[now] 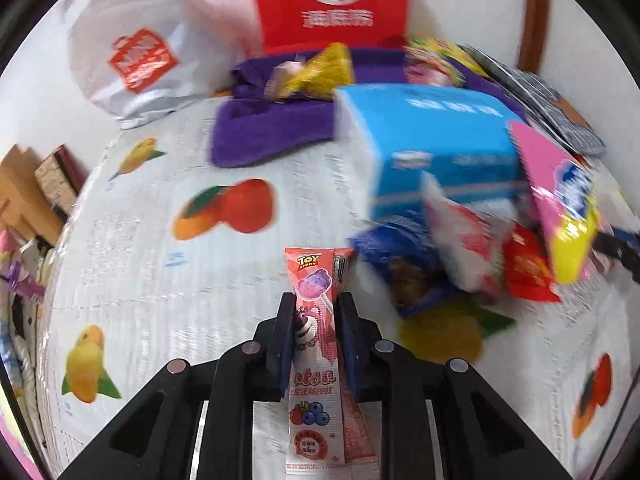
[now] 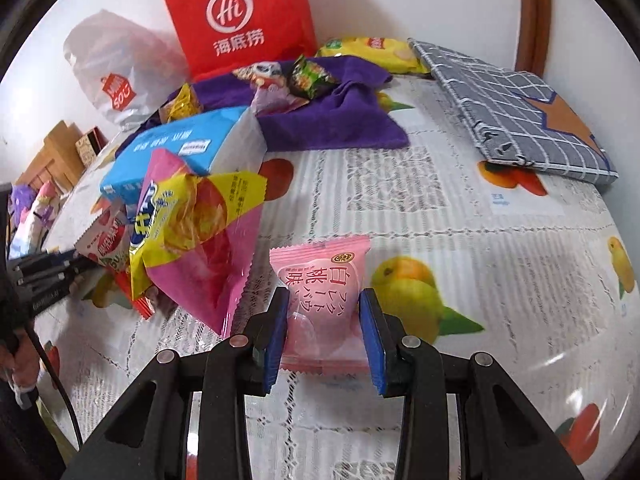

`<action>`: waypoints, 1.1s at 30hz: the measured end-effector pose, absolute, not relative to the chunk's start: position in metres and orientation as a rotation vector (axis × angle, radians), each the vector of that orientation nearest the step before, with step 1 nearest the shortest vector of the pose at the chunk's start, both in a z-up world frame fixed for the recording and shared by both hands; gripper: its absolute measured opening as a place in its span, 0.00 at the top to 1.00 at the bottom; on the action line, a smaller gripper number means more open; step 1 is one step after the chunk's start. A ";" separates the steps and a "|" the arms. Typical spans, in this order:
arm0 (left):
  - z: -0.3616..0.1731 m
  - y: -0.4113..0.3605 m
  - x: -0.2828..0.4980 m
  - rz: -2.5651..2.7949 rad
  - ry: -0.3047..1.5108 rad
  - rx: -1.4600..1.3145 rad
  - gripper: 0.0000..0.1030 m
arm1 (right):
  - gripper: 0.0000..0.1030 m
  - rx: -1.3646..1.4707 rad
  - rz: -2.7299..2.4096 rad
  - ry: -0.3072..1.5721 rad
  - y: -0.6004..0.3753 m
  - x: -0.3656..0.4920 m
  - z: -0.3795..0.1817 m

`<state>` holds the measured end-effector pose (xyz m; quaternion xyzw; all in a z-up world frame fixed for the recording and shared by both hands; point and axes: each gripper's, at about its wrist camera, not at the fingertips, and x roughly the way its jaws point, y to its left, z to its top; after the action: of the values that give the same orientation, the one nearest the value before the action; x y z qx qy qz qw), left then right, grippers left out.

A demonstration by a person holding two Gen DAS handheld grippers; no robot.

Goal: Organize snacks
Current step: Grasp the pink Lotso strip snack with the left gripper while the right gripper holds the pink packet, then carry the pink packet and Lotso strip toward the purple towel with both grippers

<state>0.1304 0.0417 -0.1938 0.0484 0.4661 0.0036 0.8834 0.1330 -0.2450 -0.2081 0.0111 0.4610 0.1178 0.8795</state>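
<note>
Fingers of my left gripper (image 1: 314, 322) pinch a tall pink lollipop packet (image 1: 316, 320); my right gripper (image 2: 324, 320) clasps a pink peach candy pouch (image 2: 320, 300) over the fruit-print surface (image 2: 500, 280). Beyond lie heaped snacks (image 2: 192, 232), open cloth at right, a purple towel (image 2: 332, 120) bearing packets, and a red bag (image 2: 240, 20).

Both views are evenly and brightly lit, with only soft shadows beside the packets. The left wrist view is smeared by motion blur, worst on the blue box (image 1: 436, 148) and the red bag (image 1: 332, 0); the right wrist view is sharper. Fisheye distortion bows the bench (image 2: 480, 240) toward dark circular edges. Mild glare glints off its plastic cover.
</note>
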 end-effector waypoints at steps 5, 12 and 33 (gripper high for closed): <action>-0.196 0.053 0.132 0.030 0.912 0.095 0.76 | 0.64 0.021 0.233 0.928 -0.236 0.142 -0.217; -0.199 0.059 0.132 0.011 0.872 0.042 0.76 | 0.58 -0.042 0.199 0.879 -0.227 0.149 -0.219; -0.199 0.064 0.131 -0.008 0.876 -0.002 0.76 | 0.50 -0.048 0.215 0.882 -0.225 0.154 -0.221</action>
<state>0.1313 0.0637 -0.1995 -0.0011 0.4240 -0.0038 0.9057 0.1542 -0.2250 -0.2209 -0.0233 0.4258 0.1040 0.8985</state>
